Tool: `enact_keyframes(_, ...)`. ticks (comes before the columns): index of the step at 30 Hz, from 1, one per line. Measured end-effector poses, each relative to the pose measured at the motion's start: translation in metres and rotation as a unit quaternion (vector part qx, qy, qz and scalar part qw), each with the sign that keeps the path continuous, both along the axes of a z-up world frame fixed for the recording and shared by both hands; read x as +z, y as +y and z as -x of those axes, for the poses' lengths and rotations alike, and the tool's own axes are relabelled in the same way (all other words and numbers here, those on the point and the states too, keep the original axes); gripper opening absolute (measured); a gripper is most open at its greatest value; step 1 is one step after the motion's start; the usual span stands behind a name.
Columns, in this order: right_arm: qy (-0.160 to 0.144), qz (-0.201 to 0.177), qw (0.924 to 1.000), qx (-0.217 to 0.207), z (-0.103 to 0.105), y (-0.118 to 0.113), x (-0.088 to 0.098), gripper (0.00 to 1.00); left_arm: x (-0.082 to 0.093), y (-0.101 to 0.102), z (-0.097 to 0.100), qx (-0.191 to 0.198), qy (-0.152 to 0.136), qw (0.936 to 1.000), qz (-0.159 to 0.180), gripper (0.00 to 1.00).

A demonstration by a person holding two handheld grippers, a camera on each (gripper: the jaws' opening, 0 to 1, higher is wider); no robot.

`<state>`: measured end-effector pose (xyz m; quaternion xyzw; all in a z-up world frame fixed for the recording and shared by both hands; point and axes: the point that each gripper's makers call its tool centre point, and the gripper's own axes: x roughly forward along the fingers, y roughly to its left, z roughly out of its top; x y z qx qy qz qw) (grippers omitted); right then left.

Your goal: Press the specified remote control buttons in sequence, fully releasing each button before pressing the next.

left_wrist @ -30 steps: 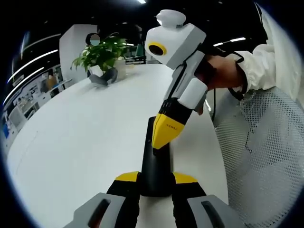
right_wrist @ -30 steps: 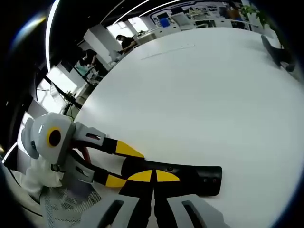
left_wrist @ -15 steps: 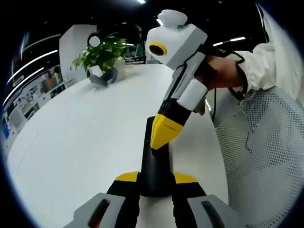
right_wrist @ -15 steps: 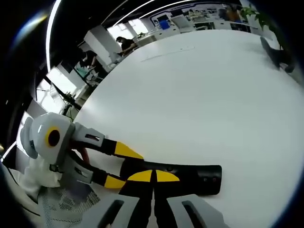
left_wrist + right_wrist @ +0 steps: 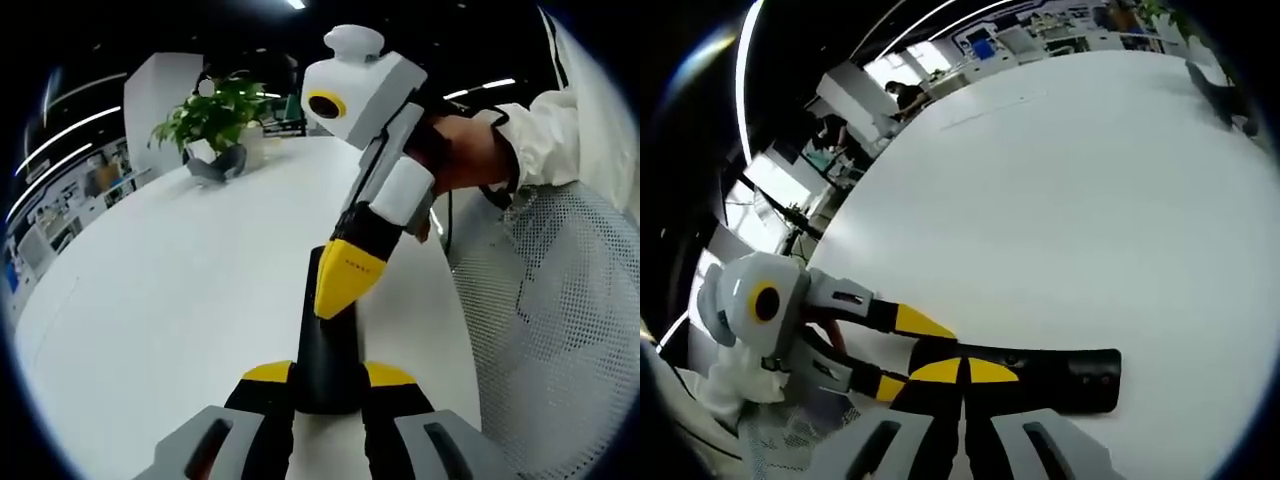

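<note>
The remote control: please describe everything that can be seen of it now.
The remote control is a long, slim black bar, plastic by its look, lying flat on the white table. Small buttons show near its far end. The left gripper clamps its near end between yellow-tipped jaws; the right gripper, jaws together, points down at its middle.

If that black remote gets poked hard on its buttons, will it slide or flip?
Probably neither: the remote looks stiff and lies flat on the smooth white table, and the left claw pinches its near end. Unheld, it might skid.
</note>
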<state>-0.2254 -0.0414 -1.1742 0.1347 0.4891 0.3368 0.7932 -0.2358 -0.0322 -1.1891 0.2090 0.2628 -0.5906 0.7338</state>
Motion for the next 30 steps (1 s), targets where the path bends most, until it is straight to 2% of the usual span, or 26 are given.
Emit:
enact_keyframes(8, 0.005, 0.008, 0.9999, 0.009, 0.0033, 0.0004, -0.0035, 0.0, 0.0, -0.0002, 0.0004, 0.0, 0.0, 1.0, 0.001, 0.25)
enact_keyframes(18, -0.012, 0.023, 0.9994, 0.023, 0.0039, 0.0013, -0.0038, 0.0, 0.0001, -0.0003, 0.0009, -0.002, -0.002, 1.0, 0.006, 0.25)
enact_keyframes(30, -0.012, 0.021, 0.9995, 0.021, 0.0028, 0.0013, -0.0045, 0.0, 0.0, -0.0007, 0.0006, -0.003, -0.003, 1.0, 0.006, 0.25)
